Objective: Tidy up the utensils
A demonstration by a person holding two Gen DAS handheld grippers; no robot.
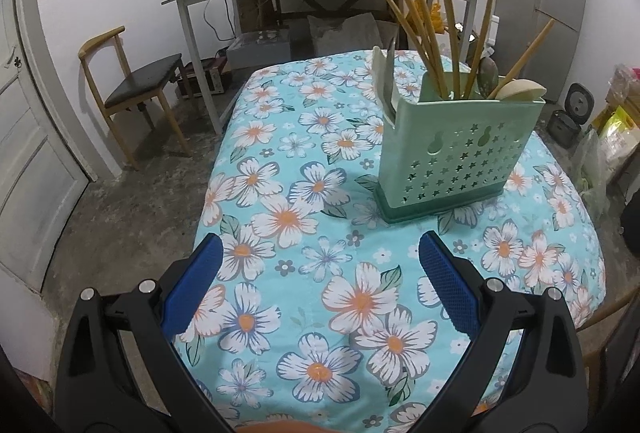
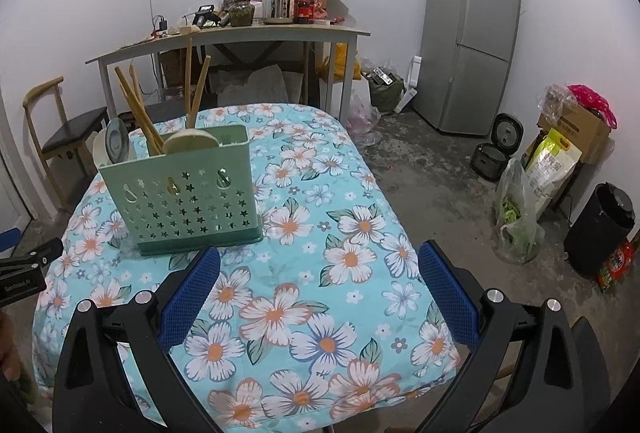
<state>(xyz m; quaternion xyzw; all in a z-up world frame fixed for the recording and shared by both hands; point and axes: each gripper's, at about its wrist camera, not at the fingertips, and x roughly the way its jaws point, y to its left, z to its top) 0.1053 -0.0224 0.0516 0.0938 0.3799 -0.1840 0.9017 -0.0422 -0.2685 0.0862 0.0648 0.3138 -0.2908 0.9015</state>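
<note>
On the floral-cloth desk (image 1: pixel 320 193) the green utensil holder (image 1: pixel 452 157) stands upright, chopsticks (image 1: pixel 424 37) and a spoon (image 1: pixel 520 89) already in it; we see nothing loose on the cloth, so organizing looks about done. Left gripper (image 1: pixel 320 285) and right gripper (image 2: pixel 320 289) hover near it, jaws apart and empty. We'd check for strays, staying clear of the chopsticks so nothing tips.

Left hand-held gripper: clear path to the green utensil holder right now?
Probably yes. The left hand-held gripper is open, holds nothing, and only bare floral tablecloth lies between it and the green utensil holder, which stands ahead and to its right.
</note>
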